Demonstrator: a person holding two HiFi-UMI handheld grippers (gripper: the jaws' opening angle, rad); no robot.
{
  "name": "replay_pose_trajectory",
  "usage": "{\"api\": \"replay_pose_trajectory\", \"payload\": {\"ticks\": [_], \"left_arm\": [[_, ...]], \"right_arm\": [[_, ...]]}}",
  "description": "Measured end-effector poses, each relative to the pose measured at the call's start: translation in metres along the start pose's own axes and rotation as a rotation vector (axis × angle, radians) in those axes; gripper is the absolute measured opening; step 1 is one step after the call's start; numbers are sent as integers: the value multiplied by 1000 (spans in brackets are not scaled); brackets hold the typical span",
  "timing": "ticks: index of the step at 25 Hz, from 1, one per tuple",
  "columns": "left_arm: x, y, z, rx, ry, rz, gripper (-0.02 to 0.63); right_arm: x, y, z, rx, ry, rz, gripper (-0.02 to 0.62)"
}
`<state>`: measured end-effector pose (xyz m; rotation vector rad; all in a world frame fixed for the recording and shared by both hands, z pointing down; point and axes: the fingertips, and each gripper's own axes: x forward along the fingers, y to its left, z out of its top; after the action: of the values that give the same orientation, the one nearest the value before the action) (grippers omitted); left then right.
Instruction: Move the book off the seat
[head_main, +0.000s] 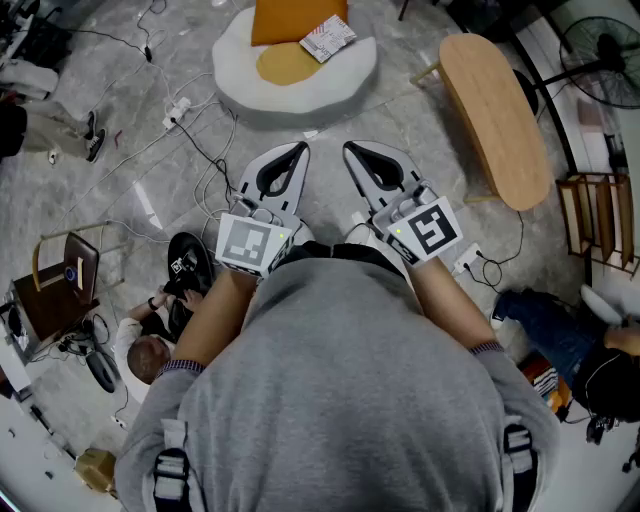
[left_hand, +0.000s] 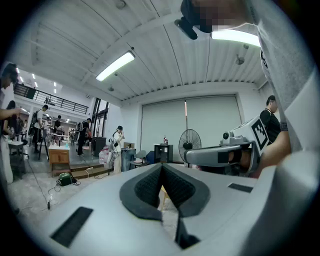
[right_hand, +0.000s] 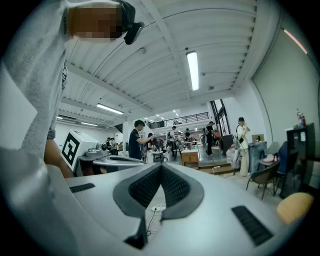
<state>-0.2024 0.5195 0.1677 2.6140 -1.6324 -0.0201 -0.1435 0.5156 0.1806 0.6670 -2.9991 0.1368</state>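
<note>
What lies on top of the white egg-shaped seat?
On the seat: a yellow round pad, an orange cushion and a patterned book at the cushion's edge. What lies under the book is covered.

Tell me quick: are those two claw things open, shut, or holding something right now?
Left gripper: closed, holding nothing.
Right gripper: closed, holding nothing.

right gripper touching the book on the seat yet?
Apart. Head view shows the right gripper, jaws shut and empty, with a stretch of floor between it and the book lying on the seat.
</note>
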Motion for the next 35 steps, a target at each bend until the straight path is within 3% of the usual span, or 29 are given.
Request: {"api": "replay_pose_trajectory", "payload": {"ticks": [6, 20, 25, 30, 32, 35], "left_arm": [[1, -15, -2, 9, 13, 5, 15], [12, -19, -49, -105, 201, 49, 28], [18, -20, -63, -120, 250, 53, 100], [32, -27, -72, -125, 290, 49, 253], [39, -30, -74, -116, 297, 53, 278], [48, -37, -74, -102, 298, 62, 288]], "right_arm": [[-15, -4, -5, 21, 2, -5, 7], [-30, -24, -47, 122, 155, -38, 24], [-32, -29, -60, 175, 208, -39, 111], [-39, -40, -71, 228, 224, -32, 260], [-44, -47, -75, 240, 225, -33, 313], [-53, -58, -77, 258, 214, -34, 334]]}}
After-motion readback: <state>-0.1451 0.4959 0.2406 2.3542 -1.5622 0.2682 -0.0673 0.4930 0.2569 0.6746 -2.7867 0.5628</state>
